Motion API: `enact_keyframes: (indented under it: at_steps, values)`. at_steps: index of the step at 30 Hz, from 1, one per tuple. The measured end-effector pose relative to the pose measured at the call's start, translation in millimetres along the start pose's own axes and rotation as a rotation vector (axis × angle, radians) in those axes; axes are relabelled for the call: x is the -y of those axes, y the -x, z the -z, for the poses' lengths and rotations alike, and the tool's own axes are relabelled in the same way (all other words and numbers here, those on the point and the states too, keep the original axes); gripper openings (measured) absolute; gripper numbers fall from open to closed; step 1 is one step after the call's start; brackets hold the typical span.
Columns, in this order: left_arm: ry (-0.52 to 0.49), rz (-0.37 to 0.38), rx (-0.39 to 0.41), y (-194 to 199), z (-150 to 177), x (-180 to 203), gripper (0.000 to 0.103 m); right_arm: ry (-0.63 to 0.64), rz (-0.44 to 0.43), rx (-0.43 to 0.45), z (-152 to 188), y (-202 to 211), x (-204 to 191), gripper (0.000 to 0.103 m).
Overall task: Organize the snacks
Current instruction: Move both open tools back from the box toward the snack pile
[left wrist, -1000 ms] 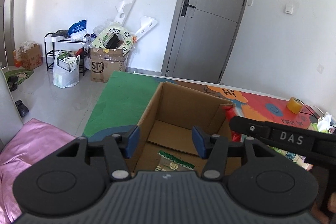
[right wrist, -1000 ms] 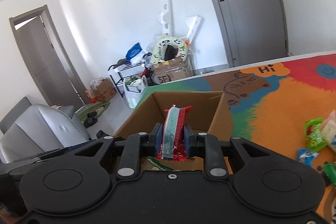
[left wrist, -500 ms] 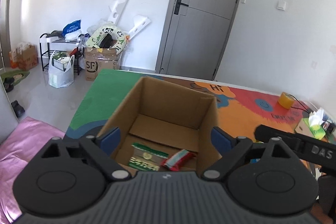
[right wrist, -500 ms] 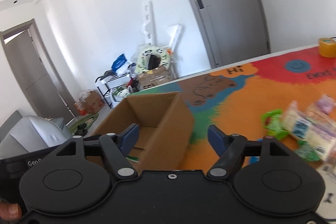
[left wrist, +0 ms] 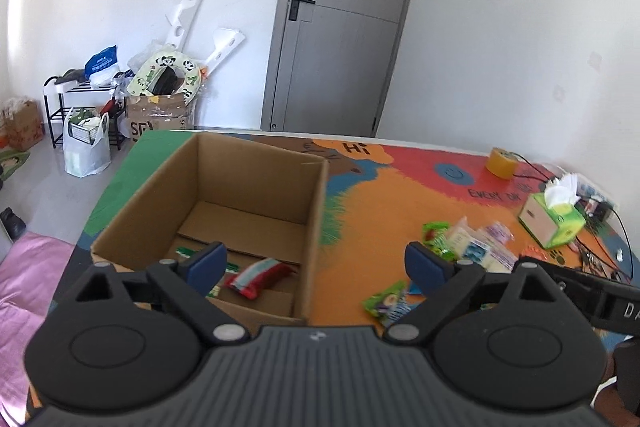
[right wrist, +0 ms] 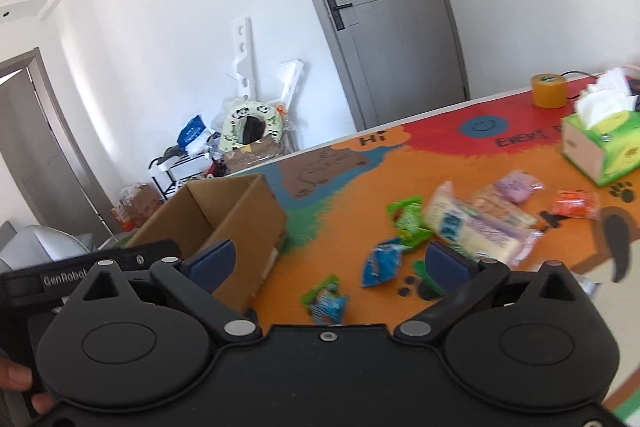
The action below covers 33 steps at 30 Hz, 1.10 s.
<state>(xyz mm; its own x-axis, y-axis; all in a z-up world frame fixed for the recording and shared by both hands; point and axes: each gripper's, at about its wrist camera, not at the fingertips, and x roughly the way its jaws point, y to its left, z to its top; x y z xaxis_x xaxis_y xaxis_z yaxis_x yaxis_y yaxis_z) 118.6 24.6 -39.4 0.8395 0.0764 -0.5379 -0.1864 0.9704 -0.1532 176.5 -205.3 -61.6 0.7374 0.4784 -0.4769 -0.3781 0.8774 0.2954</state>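
An open cardboard box [left wrist: 256, 183] stands on the colourful mat. Inside it lie a red-and-white snack packet [left wrist: 258, 277] and a green packet [left wrist: 185, 250], half hidden by my finger. My left gripper [left wrist: 314, 263] hovers over the box's near right corner, its jaws opening with nothing between them. My right gripper [right wrist: 328, 261] is right of the box [right wrist: 252, 227], above loose snacks, its jaws also opening and empty. Below it lie a blue packet [right wrist: 382, 263], a green-blue packet [right wrist: 326, 301], a green packet [right wrist: 408, 221] and pale wrapped packs [right wrist: 476, 227].
A green tissue box [right wrist: 596, 143] and a yellow tape roll [right wrist: 548, 91] sit at the mat's far right, with cables nearby. A purple packet [right wrist: 518, 185] and an orange packet [right wrist: 576, 205] lie near them. Clutter and a grey door stand behind the table.
The right gripper let go of the red-and-white packet, which now lies in the box, and swung right over the loose snacks. The left gripper opened wide and shifted right.
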Motion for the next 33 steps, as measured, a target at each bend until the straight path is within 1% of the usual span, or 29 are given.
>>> enact_keyframes:
  at_steps: [2, 3, 7, 10, 13, 16, 21, 26, 33]
  values:
    - [-0.021, 0.017, 0.011, 3.2, 2.2, 11.4, 0.095, 0.011, 0.018, -0.006, -0.2, 8.6, 6.1, 0.103]
    - [-0.032, 0.023, 0.011, 3.9, 3.7, 16.5, 0.096, 0.006, 0.014, -0.01, -0.5, 13.6, 10.6, 0.103]
    - [-0.05, 0.054, -0.015, 1.9, 10.7, 34.8, 0.098, -0.016, 0.03, 0.008, 0.0, 35.4, 27.5, 0.103]
    - [-0.081, 0.053, -0.016, 1.0, 15.2, 49.8, 0.099, -0.061, 0.018, -0.005, 0.9, 47.0, 40.9, 0.103]
    - [-0.099, 0.082, -0.023, -0.2, 18.6, 60.8, 0.099, -0.044, 0.045, 0.02, 1.7, 58.2, 48.4, 0.103]
    - [-0.112, 0.107, -0.035, -3.1, 22.4, 71.5, 0.099, -0.067, 0.054, 0.031, 2.2, 65.3, 59.7, 0.103]
    - [-0.142, 0.156, -0.06, -11.1, 28.5, 88.6, 0.099, -0.079, 0.093, 0.034, 6.4, 66.5, 79.2, 0.103]
    - [-0.137, 0.19, -0.096, -27.2, 36.2, 99.5, 0.099, -0.117, 0.135, 0.023, 12.8, 60.5, 101.6, 0.103]
    - [-0.131, 0.179, -0.135, -51.4, 45.9, 104.6, 0.099, -0.134, 0.156, 0.009, 23.2, 49.1, 121.9, 0.102]
